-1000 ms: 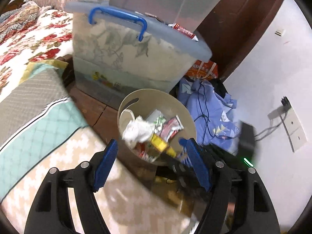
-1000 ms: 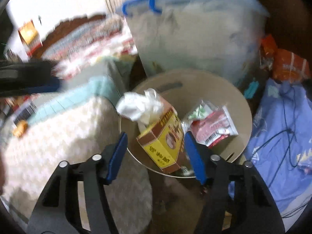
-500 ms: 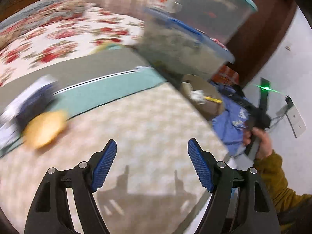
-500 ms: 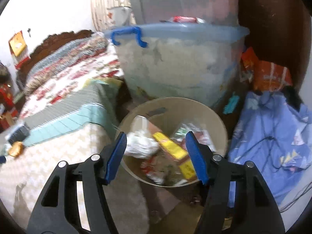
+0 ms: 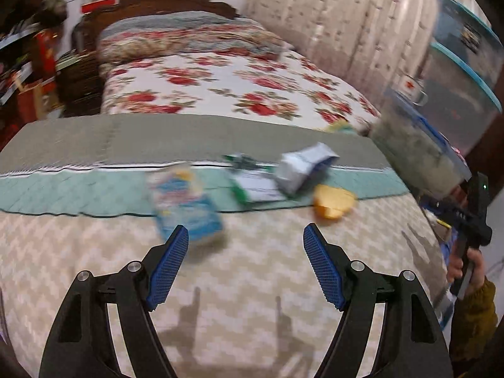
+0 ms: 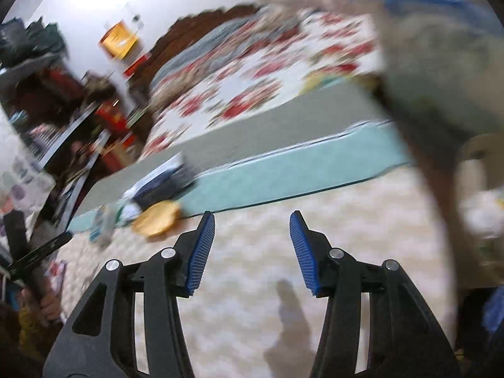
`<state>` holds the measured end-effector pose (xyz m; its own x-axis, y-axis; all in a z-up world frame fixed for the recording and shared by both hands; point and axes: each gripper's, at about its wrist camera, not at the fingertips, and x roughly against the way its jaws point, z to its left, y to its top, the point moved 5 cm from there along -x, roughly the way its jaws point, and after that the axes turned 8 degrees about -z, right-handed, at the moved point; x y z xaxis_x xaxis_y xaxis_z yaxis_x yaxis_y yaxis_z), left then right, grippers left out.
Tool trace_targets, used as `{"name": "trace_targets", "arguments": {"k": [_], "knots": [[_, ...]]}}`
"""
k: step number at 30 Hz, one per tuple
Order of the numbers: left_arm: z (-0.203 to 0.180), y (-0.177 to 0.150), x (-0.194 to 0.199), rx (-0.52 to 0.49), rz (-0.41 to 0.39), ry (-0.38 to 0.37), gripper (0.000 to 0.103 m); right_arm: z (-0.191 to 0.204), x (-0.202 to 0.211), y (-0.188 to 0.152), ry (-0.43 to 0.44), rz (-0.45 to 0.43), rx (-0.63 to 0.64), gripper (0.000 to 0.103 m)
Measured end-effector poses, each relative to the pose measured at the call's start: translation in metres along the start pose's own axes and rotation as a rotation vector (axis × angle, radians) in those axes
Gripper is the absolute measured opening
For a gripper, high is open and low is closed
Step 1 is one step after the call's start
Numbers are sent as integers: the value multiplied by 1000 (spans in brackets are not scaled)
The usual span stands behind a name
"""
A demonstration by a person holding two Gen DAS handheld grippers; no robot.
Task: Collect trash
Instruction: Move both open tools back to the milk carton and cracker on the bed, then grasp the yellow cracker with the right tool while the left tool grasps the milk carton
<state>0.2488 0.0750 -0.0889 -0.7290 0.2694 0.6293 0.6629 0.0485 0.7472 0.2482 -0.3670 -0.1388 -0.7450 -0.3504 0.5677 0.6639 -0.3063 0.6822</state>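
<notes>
Several pieces of trash lie on the bed: a light blue packet, a green and white wrapper, a silver and blue pouch and an orange piece. My left gripper is open and empty just short of them, over the zigzag cover. My right gripper is open and empty over the same cover. The orange piece and a dark pouch lie to its left. The beige bin's rim shows blurred at the right edge.
A floral bedspread and a pillow fill the far bed. Stacked plastic storage boxes stand at the right. Cluttered shelves are at the left. The hand with the other gripper is at the bed's right edge.
Both grippers swung left, away from the bin toward the bed. The left view now faces the trash on the bed. The right view has lost the bin's inside.
</notes>
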Motion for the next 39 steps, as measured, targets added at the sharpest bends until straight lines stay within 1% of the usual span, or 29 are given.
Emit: {"name": "trace_targets", "arguments": {"k": [4, 6, 7, 8, 9, 11, 14, 15, 17, 19, 21, 22, 25, 27, 28, 29, 30, 32, 33, 34, 35, 37, 39], "knots": [[39, 3, -13, 60, 22, 36, 78, 50, -49, -11, 47, 63, 51, 51], [50, 9, -22, 86, 33, 58, 78, 67, -68, -15, 56, 84, 57, 51], [50, 13, -26, 95, 33, 47, 78, 76, -78, -18, 62, 95, 58, 51], [42, 22, -30, 76, 28, 18, 78, 82, -83, -20, 66, 101, 57, 51], [33, 27, -32, 35, 21, 11, 78, 88, -92, -21, 76, 112, 48, 51], [3, 36, -43, -111, 22, -13, 78, 92, -108, -20, 98, 127, 19, 51], [-23, 41, -67, -257, 53, -23, 78, 98, -122, -21, 107, 137, -10, 51], [-27, 42, -73, -269, 59, -31, 78, 101, -124, -20, 112, 135, -14, 51], [-29, 51, -88, -242, 87, -62, 78, 107, -129, -19, 117, 127, -8, 51], [-37, 57, -100, -236, 97, -88, 78, 109, -133, -17, 112, 123, -8, 52], [-56, 64, -115, -281, 105, -132, 79, 104, -133, -15, 115, 129, -23, 53], [-64, 65, -123, -303, 115, -140, 82, 103, -133, -14, 117, 132, -24, 53], [-91, 68, -154, -372, 161, -158, 82, 104, -134, -22, 121, 159, 10, 53], [-106, 67, -169, -418, 184, -157, 82, 105, -138, -30, 128, 198, 26, 33], [-110, 65, -176, -436, 197, -151, 82, 107, -140, -35, 131, 220, 37, 18], [-116, 61, -185, -459, 222, -138, 82, 107, -140, -36, 142, 223, 40, 15], [-119, 58, -190, -471, 237, -130, 82, 108, -138, -37, 148, 220, 43, 12], [-123, 49, -201, -499, 281, -104, 78, 107, -127, -37, 146, 198, 51, 9], [-122, 45, -205, -498, 308, -102, 67, 104, -121, -37, 140, 184, 50, 9], [-122, 43, -206, -490, 327, -103, 64, 98, -111, -35, 132, 165, 44, 9], [-125, 42, -206, -484, 325, -98, 62, 95, -105, -36, 127, 155, 42, 9], [-131, 41, -201, -479, 326, -108, 52, 81, -83, -36, 110, 126, 37, 9], [-142, 42, -195, -460, 328, -132, 51, 67, -66, -36, 91, 105, 26, 9]]}}
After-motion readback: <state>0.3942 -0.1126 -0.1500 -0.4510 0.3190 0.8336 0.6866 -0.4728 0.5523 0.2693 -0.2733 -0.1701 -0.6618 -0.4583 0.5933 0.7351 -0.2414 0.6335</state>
